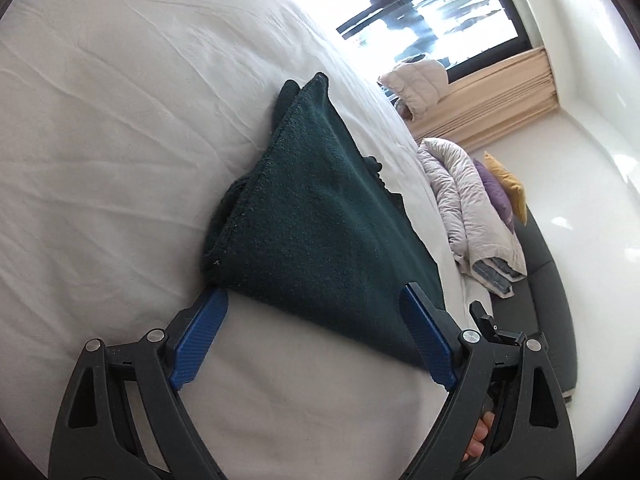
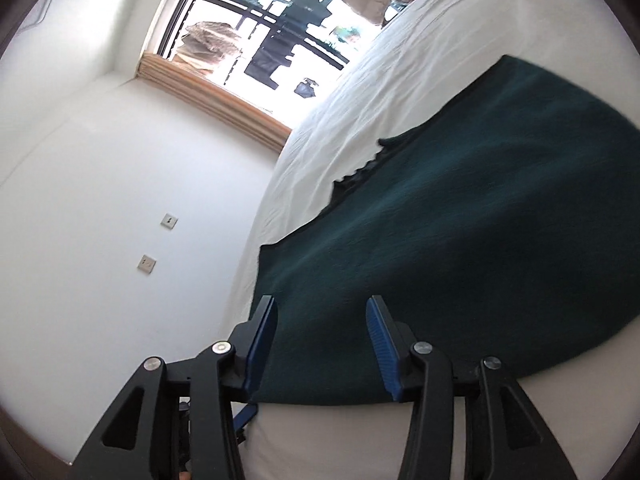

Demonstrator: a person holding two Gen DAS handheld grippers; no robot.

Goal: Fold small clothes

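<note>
A dark green fleece garment (image 1: pixel 316 216) lies folded in layers on the white bed sheet (image 1: pixel 120 128). My left gripper (image 1: pixel 316 300) is open, its blue fingers (image 1: pixel 200 332) spread at the garment's near edge, one at each side. In the right wrist view the same garment (image 2: pixel 460 240) spreads wide over the bed. My right gripper (image 2: pixel 320 312) is open, its blue fingers (image 2: pixel 382 344) standing over the garment's near edge without pinching it.
The white sheet (image 2: pixel 360 92) covers the bed. A rolled pale duvet (image 1: pixel 468 204) with purple and yellow cushions (image 1: pixel 508 188) sits on a dark sofa (image 1: pixel 548 280) beside the bed. A window (image 2: pixel 260 24) and a white wall with two switch plates (image 2: pixel 146 264) lie beyond.
</note>
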